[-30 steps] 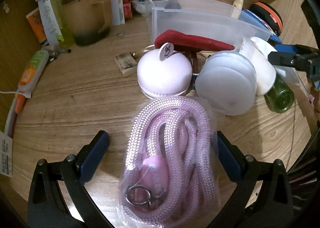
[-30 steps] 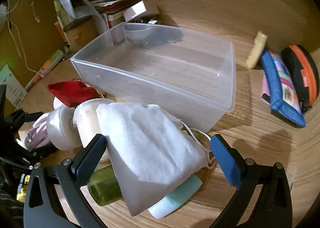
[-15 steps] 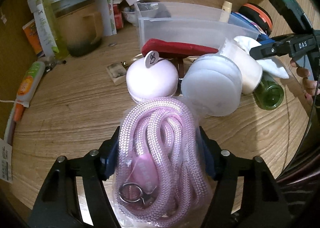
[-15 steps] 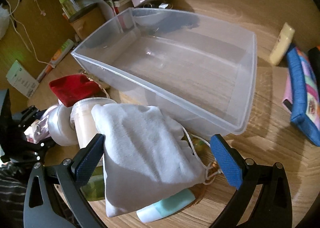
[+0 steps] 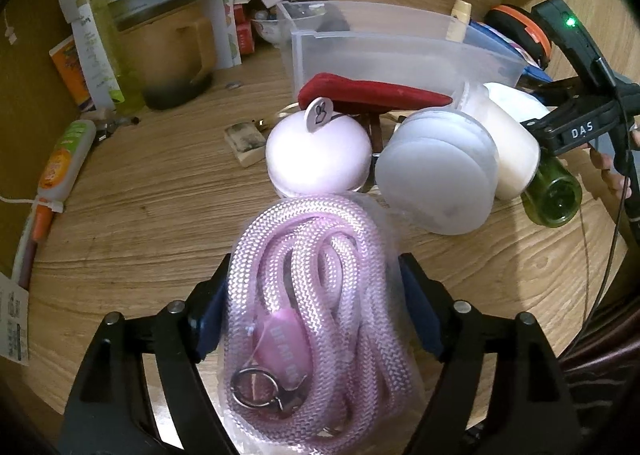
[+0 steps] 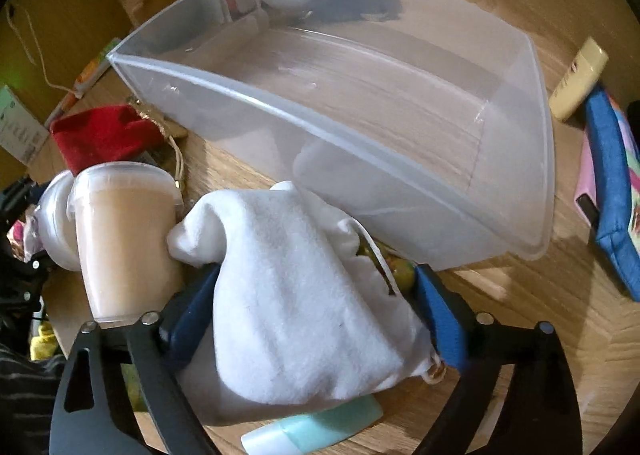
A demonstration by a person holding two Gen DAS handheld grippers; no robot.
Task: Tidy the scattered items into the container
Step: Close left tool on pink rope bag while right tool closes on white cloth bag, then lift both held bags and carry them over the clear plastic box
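A clear bag of coiled pink rope (image 5: 320,255) lies on the wooden table between the blue pads of my left gripper (image 5: 314,311). The pads touch its sides while the jaws are opening slightly. My right gripper (image 6: 316,295) is closing on a white cloth pouch (image 6: 288,335), and both pads press it so that it bunches up. The pouch lies over a green bottle (image 5: 554,195) and a mint tube (image 6: 320,427). The clear plastic container (image 6: 320,123) stands empty just behind. A pink round case (image 5: 318,163), a white jar (image 5: 436,179), a cream cup (image 6: 124,243) and a red pouch (image 5: 372,95) lie between the grippers.
A blue pencil case (image 6: 612,195) and a cream tube (image 6: 578,79) lie to the right of the container. An orange-rimmed black case (image 5: 520,31) is behind it. A tan jug (image 5: 172,51), papers and boxes crowd the back left. An orange-labelled tube (image 5: 64,163) lies at the left edge.
My left jaws went from wide open to closed on the rope bag. My right gripper came down over the white pouch and its jaws closed in, bunching the cloth.
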